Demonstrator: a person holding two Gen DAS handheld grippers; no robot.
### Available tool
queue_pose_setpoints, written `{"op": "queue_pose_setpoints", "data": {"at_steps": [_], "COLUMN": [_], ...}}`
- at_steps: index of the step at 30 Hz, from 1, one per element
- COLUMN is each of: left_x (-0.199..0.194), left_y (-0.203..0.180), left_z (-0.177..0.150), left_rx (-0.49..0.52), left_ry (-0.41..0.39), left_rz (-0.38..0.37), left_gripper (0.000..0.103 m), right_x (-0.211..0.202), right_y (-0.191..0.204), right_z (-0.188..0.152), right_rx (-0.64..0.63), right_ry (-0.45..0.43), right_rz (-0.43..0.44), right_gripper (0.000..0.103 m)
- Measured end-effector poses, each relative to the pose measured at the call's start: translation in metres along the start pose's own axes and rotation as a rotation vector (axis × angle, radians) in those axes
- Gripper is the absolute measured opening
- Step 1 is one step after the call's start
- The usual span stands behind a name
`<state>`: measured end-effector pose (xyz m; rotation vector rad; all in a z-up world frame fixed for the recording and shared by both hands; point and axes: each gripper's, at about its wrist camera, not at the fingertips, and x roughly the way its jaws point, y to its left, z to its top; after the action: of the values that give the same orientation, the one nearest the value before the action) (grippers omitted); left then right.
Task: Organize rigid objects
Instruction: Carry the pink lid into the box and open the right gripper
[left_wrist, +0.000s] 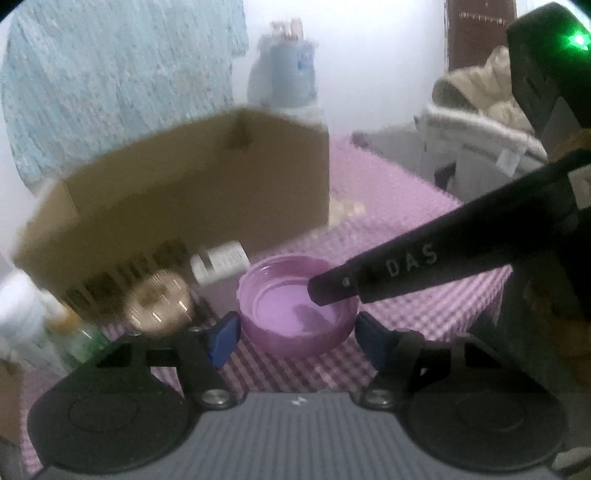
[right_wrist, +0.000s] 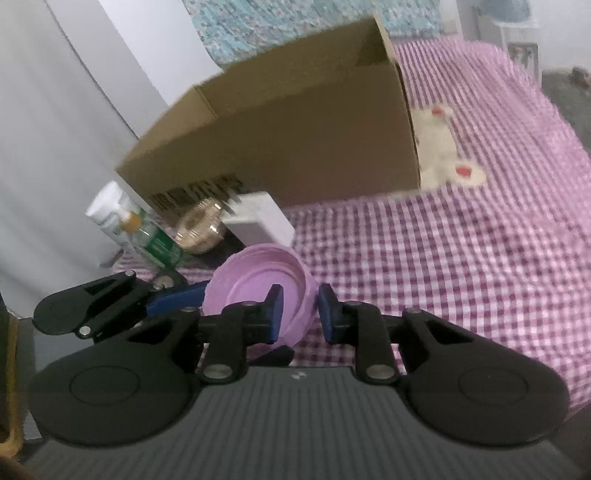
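Lid (left_wrist: 295, 314): purple plastic screw lid, hollow side up, inner thread ridges visible, over the checked cloth in front of the box.
Right gripper (right_wrist: 300, 314): clamped on lid wall, one blue pad inside the rim, other pad outside; lid tilted in the right wrist view, open face toward the camera's left.
Right gripper, seen from left wrist (left_wrist: 332, 291): dark finger marked DAS comes in from the right, tip down inside the lid.
Left gripper (left_wrist: 295, 336): jaws apart, blue pads (left_wrist: 221, 338) flanking the lid on both sides; contact with lid wall cannot tell, small gaps seem visible, blurred.
Left gripper, seen from right wrist (right_wrist: 173, 299): black linkage and blue finger just left of the lid.
Cardboard box (right_wrist: 295, 133): open top, barcode print on low left of its near wall, stands on the bed behind the lid.
Bedcover (right_wrist: 443, 258): purple and white check, with a cream appliqué patch (right_wrist: 439, 147) with red spots beside the box's right corner.
White box (right_wrist: 262, 221): small, just behind the lid, against the cardboard box.
Gold lid (right_wrist: 201, 230): round, ribbed, left of white box.
Green bottle (right_wrist: 155, 240): lying tilted, orange part at neck, next to a white tube (right_wrist: 105, 208).
Background: blue patterned fabric (left_wrist: 110, 74), pale clothing pile (left_wrist: 480, 122) at right, blurred.
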<state>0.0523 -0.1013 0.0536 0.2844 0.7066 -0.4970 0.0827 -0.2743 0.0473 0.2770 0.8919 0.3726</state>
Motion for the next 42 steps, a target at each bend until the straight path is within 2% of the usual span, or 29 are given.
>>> {"op": "queue_pose_setpoints", "data": {"at_steps": [4,7,11,15,19,23,28,31,34,42], "left_x": [-0.030,-0.045,-0.044,-0.018,0.025,0.054,0.083,0.094,0.100,0.101], "left_y": [0.017,0.037,0.074,0.117,0.156,0.184,0.198,0.200,0.193,0.189], "left_z": [0.023,0.044,0.074,0.095,0.108,0.112,0.111,0.109,0.108,0.111], "left_rx": [0.002,0.008,-0.012,-0.081,-0.176,-0.218,-0.233,-0.231,-0.187,-0.174], "left_ry": [-0.092,-0.143,-0.149,-0.064,0.091,0.202,0.306,0.352,0.367,0.376], "left_rz": [0.058,0.105,0.140,0.113,0.047,0.014,-0.004,-0.008,0.012,0.017], "left_gripper": [0.070,0.069,0.070,0.070,0.070,0.070,0.070,0.070,0.070,0.072], "right_x": [-0.022,-0.029,-0.019,0.022,0.079,0.126,0.152,0.168,0.180,0.192], "right_y": [0.024,0.042,0.058,0.058,0.053,0.050,0.053,0.049,0.046,0.042], "right_z": [0.027,0.060,0.105,0.156,0.191,0.211,0.209,0.209,0.207,0.200], "right_rx": [-0.053,-0.112,-0.185,-0.161,-0.103,-0.070,-0.066,-0.058,-0.054,-0.041], "right_ry": [-0.069,-0.110,-0.118,-0.019,0.139,0.266,0.354,0.407,0.442,0.467], "right_rz": [0.029,0.064,0.107,0.166,0.187,0.189,0.169,0.161,0.158,0.156], "right_gripper": [0.020,0.020,0.022,0.024,0.024,0.024,0.024,0.024,0.024,0.030]}}
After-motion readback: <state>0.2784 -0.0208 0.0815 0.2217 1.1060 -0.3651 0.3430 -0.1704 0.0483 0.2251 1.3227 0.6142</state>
